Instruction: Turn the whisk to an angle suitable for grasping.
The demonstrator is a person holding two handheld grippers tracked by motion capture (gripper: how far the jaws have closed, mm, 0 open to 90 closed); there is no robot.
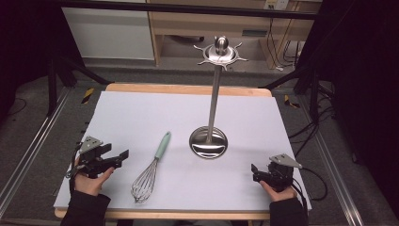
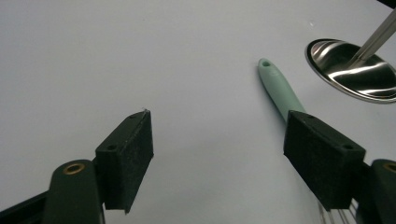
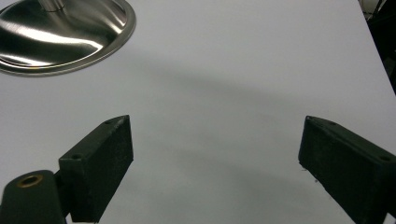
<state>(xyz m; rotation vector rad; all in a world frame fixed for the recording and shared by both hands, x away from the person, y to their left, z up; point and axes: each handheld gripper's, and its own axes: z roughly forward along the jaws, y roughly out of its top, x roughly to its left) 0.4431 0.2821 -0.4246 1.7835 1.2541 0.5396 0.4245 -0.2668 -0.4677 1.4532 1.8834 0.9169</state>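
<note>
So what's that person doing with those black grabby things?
A person sits at a white table with a gripper in each hand. The left gripper and the right gripper are both open and hold nothing. A whisk with a mint-green handle lies flat near the left gripper, untouched. Beside it stands a shiny metal utensil stand with empty hooks on top.

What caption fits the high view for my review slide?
Open left gripper and right gripper rest at the table's near edge, flanking a whisk and steel utensil stand.
</note>
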